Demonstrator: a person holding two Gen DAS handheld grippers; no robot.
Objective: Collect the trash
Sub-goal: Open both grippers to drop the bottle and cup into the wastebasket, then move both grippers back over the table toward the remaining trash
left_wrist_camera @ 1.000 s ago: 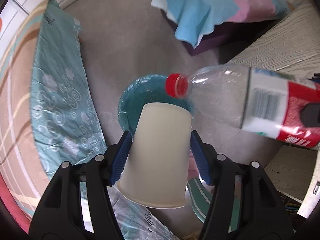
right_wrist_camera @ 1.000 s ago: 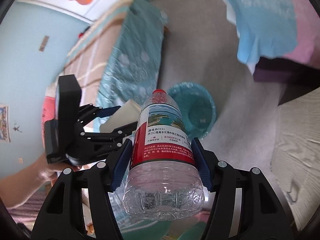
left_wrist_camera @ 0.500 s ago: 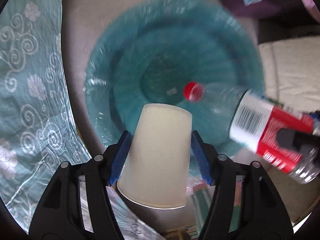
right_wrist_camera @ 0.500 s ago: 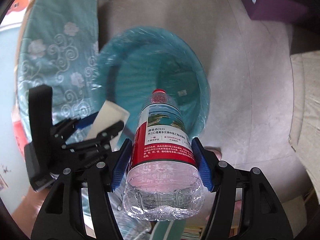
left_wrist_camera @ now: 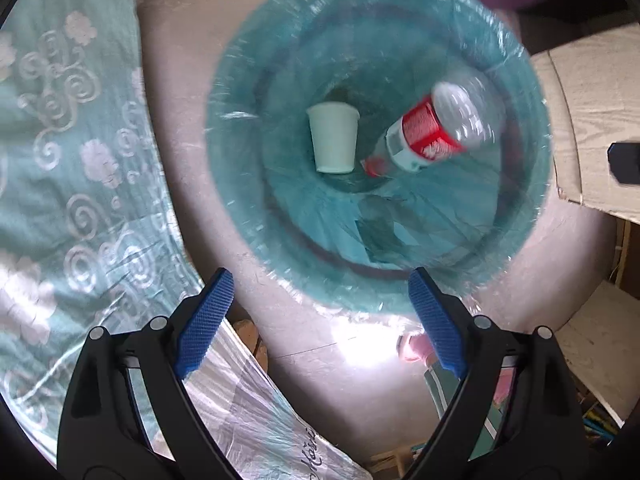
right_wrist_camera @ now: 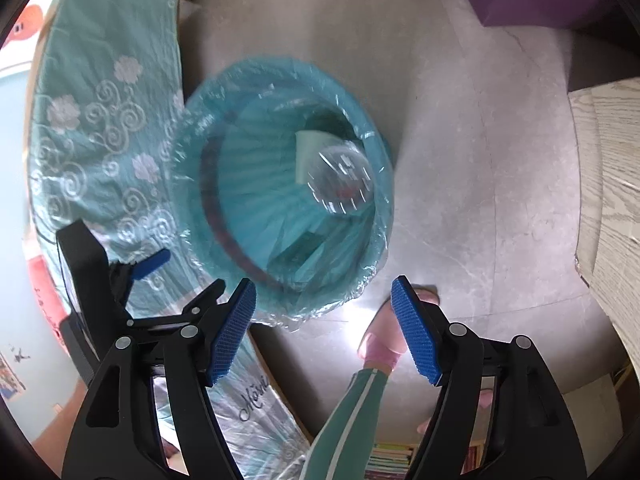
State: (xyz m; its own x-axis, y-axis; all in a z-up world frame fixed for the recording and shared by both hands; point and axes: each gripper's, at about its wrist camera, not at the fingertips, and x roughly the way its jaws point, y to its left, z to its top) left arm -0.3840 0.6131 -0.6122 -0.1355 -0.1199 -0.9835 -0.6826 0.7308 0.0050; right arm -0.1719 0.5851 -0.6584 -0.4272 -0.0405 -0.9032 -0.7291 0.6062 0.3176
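A round bin lined with a teal plastic bag stands on the grey floor. Inside it lie a white paper cup and a clear plastic bottle with a red label, cap end down and blurred by motion. My left gripper hangs straight above the bin's near rim, its jaws opening, with nothing between the blue pads. My right gripper is also over the near rim, jaws opening and empty. The left gripper's body shows at the right wrist view's left.
A bed with a teal flowered cover runs along the left of the bin. A pale wooden table edge is at the right. A person's slippered foot and green trouser leg stand just below the bin.
Both grippers came down over the bin and spread their jaws. The cup left the left gripper and the bottle left the right one; both now lie in the bin.
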